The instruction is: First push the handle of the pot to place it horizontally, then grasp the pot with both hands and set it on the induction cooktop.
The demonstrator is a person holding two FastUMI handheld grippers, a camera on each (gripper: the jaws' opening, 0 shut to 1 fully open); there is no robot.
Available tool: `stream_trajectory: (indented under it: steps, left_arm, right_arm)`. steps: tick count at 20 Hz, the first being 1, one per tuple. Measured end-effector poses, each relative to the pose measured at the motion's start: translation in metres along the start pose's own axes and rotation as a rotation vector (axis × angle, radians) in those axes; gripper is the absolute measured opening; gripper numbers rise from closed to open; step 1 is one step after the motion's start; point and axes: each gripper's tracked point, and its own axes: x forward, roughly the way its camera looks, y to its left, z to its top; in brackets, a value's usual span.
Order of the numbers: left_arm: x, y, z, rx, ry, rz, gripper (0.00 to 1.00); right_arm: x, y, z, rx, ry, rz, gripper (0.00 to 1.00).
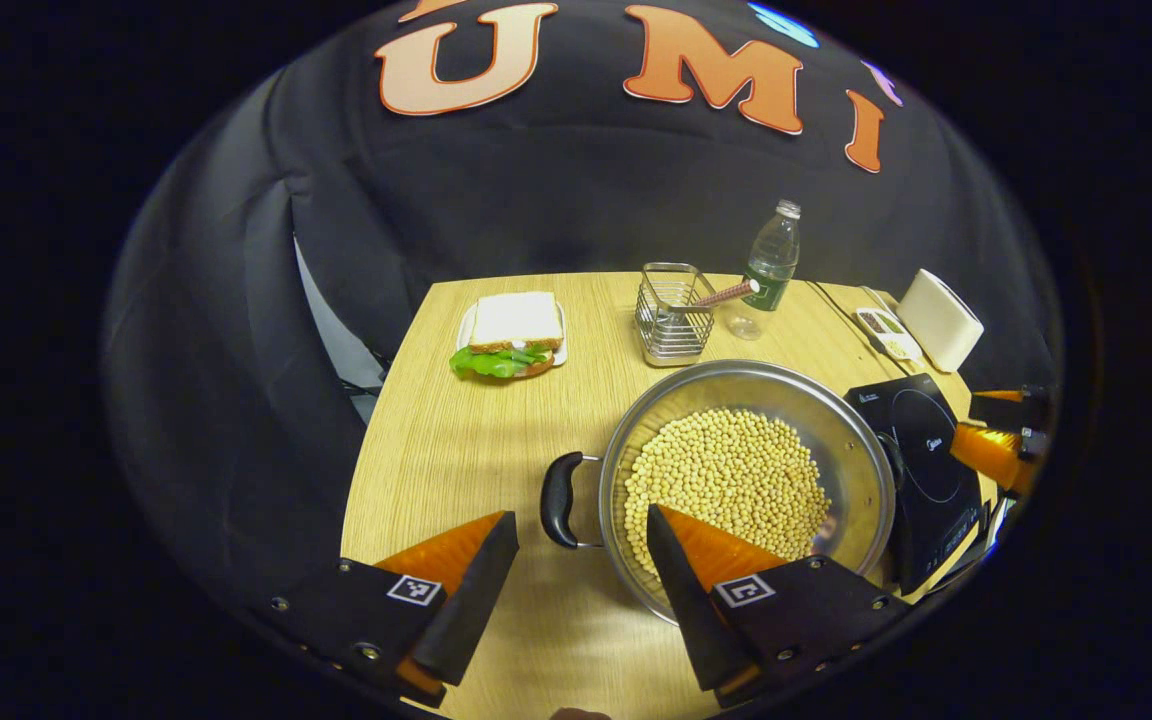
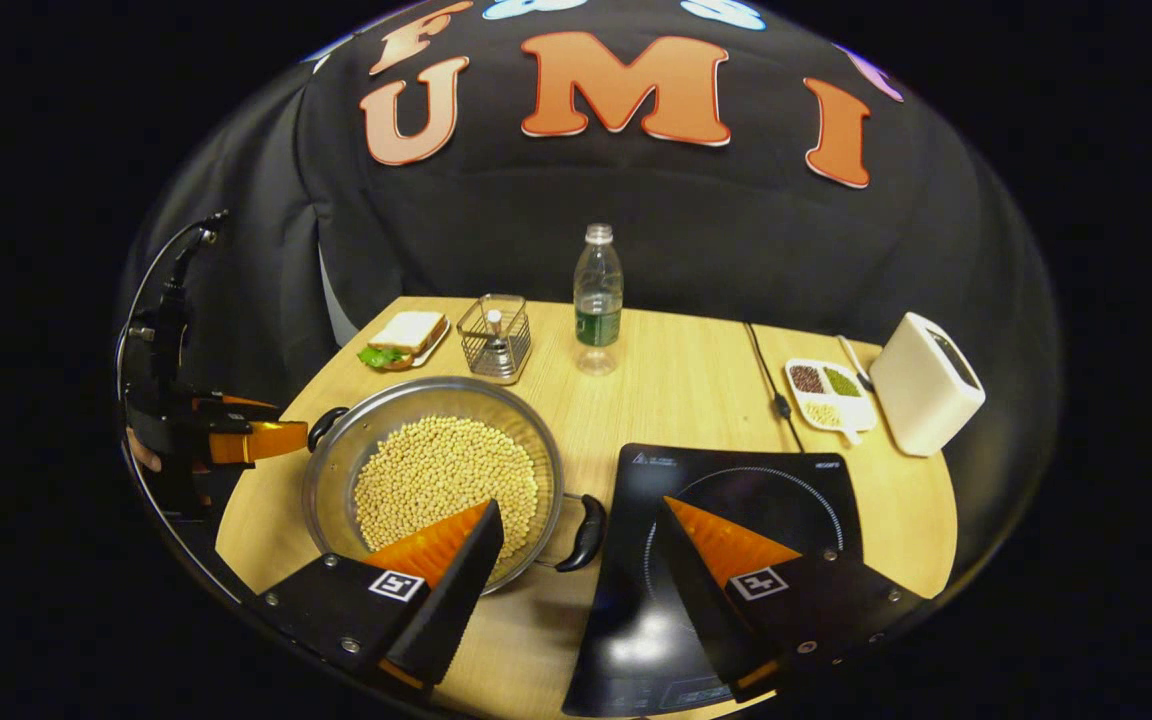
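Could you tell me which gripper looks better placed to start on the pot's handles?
Both look ready: the left gripper hangs open with the pot's left handle between its fingers, and the right gripper is open around the right handle. The cooktop lies on the right.

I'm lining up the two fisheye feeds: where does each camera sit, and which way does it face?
Left gripper view: rides the left tool, above the pot's left handle, facing the booth wall; its open fingers show below, the right tool at far right.
Right gripper view: rides the right tool, over the pot's right handle and the induction cooktop; its open fingers show below, the left tool at far left.
Shared: pot, cooktop, sandwich, bottle.
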Motion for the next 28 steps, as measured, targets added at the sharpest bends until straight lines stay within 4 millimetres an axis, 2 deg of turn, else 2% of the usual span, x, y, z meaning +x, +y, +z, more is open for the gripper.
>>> stream_trajectory:
  steps: [5,11,14,15,16,21,26,28]
  left_arm:
    - [0.022,0.006,0.002,0.008,0.007,0.004,0.83]
    - [0.036,0.009,-0.004,0.009,0.020,-0.005,0.84]
    - [0.041,0.006,-0.004,0.009,0.023,-0.028,0.83]
    - [0.042,0.007,-0.003,0.010,0.025,-0.033,0.84]
    - [0.042,0.006,-0.005,0.012,0.029,-0.029,0.84]
    - [0.052,-0.007,-0.013,-0.005,0.051,-0.021,0.84]
    - [0.060,0.002,-0.013,-0.030,0.042,-0.016,0.83]
    - [0.067,0.011,-0.018,-0.040,0.050,0.030,0.84]
  right_arm:
    - [0.037,0.005,-0.026,0.052,0.110,-0.022,0.94]
    - [0.065,0.009,-0.047,0.079,0.191,-0.018,0.86]
    - [0.072,0.007,-0.047,0.093,0.211,-0.032,0.84]
    - [0.073,0.007,-0.047,0.100,0.212,-0.032,0.77]
    - [0.075,0.007,-0.045,0.115,0.210,-0.021,0.79]
    - [0.089,0.020,-0.044,0.152,0.231,0.035,0.65]
    - [0.102,0.023,-0.045,0.111,0.239,0.003,0.65]
    - [0.108,0.024,-0.048,0.113,0.263,-0.007,0.65]
